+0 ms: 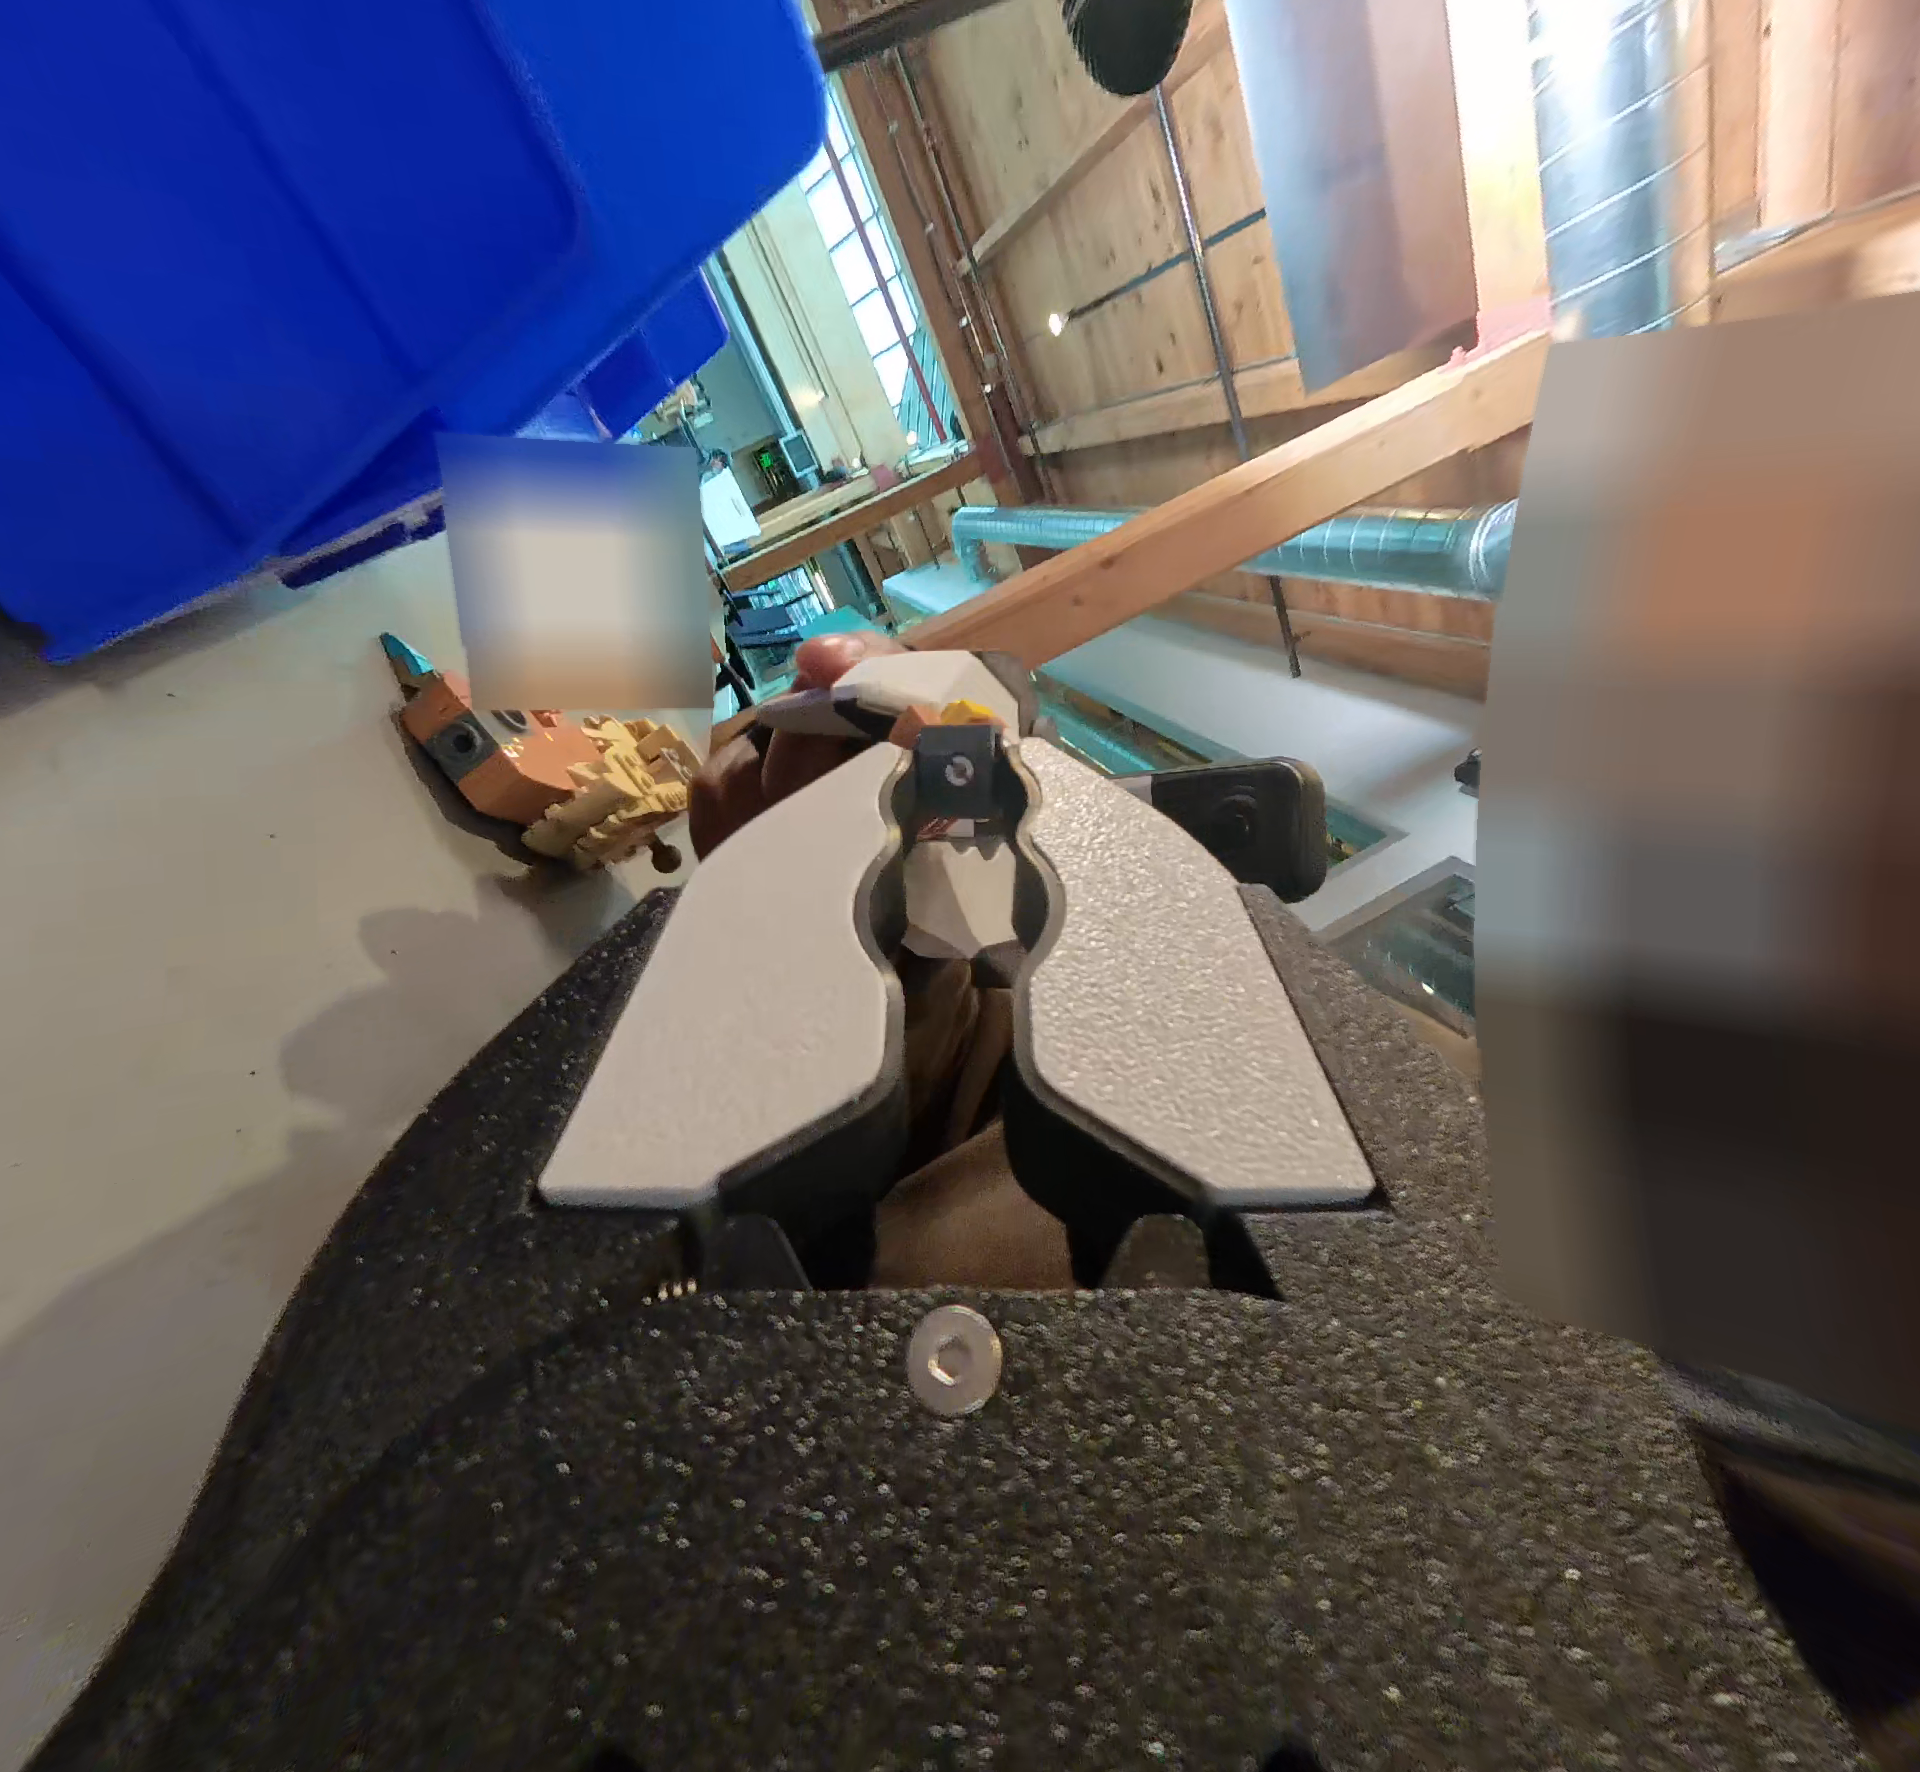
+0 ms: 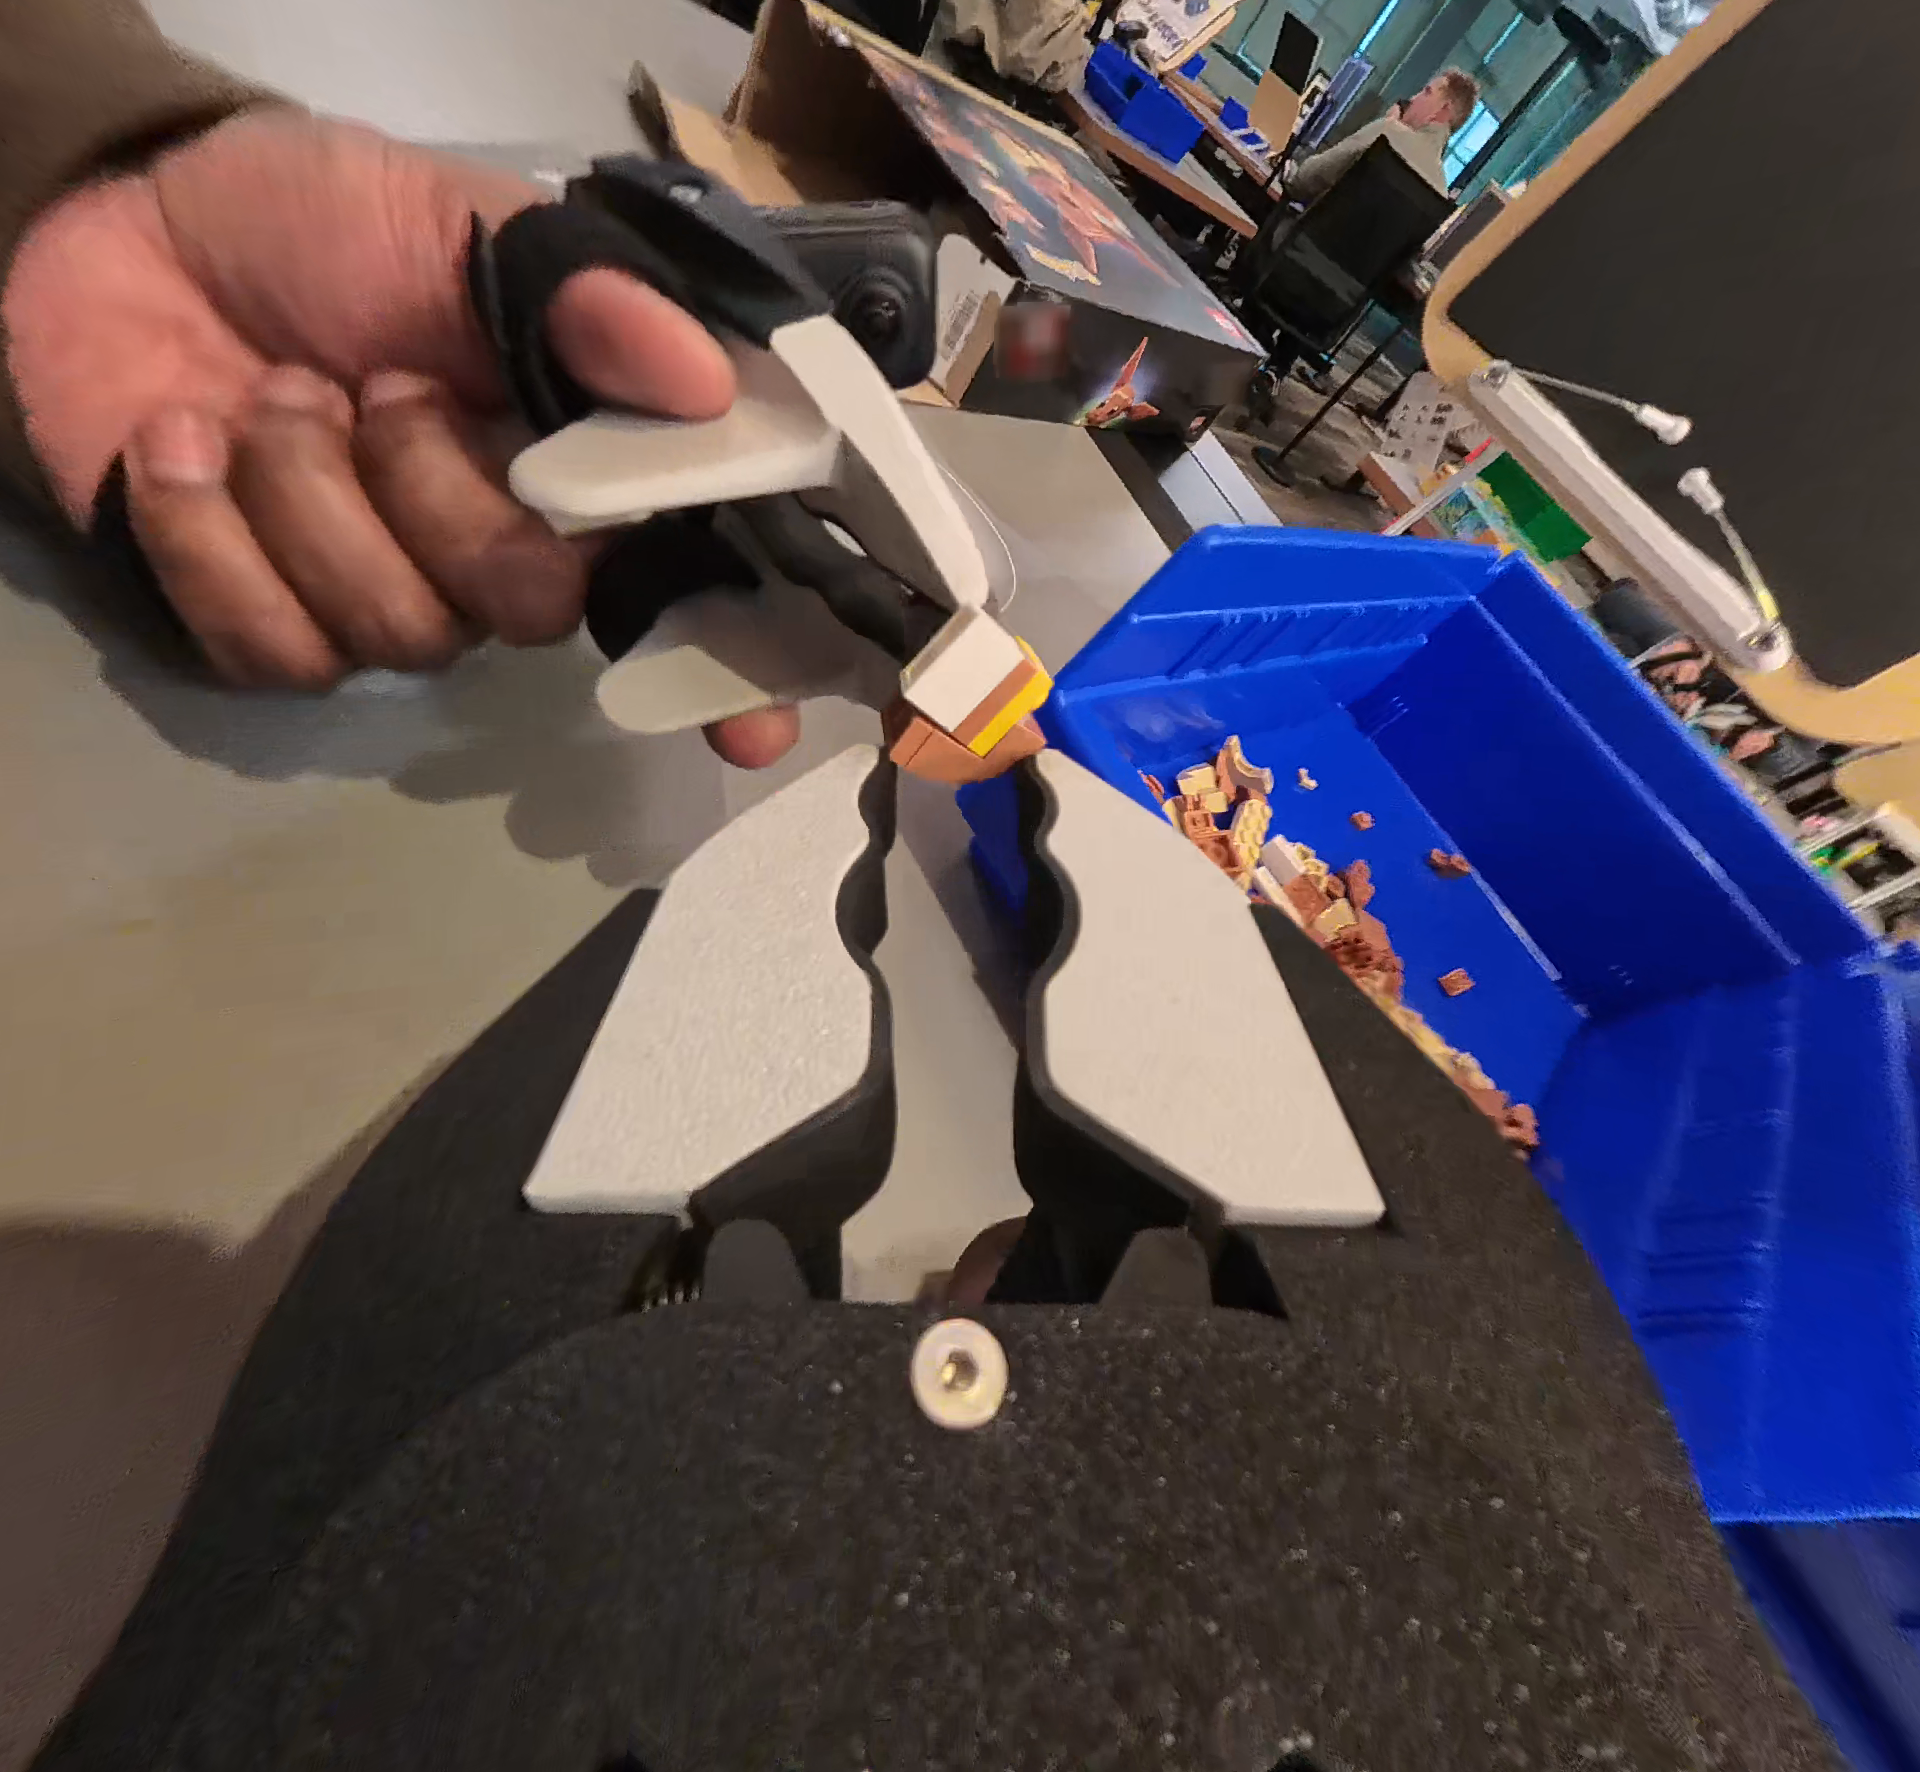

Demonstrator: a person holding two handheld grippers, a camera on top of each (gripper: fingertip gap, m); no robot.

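**Both grippers on one small brick assembly, over the table by the blue bin**

Above the grey table, just beside the near corner of the blue bin, you hold a small brick assembly between both tools. It is brown with a yellow layer and a dark grey block at one end.

Left gripper: tongs narrowed and pinching the dark grey block end of the assembly, both pads pressed on it. In the right wrist view the same gripper comes in from the upper left, your hand around its handle, its pale fingertips clamped over the top of the piece.

Right gripper: tongs drawn close, tips at either side of the brown lower end of the assembly. Can't tell whether the pads actually press on it.

The blue bin holds a loose pile of brown and tan bricks along its near wall. In the left wrist view, a larger brown and tan brick model lies on the table, well apart from the grippers, beside a stack of blue bins.
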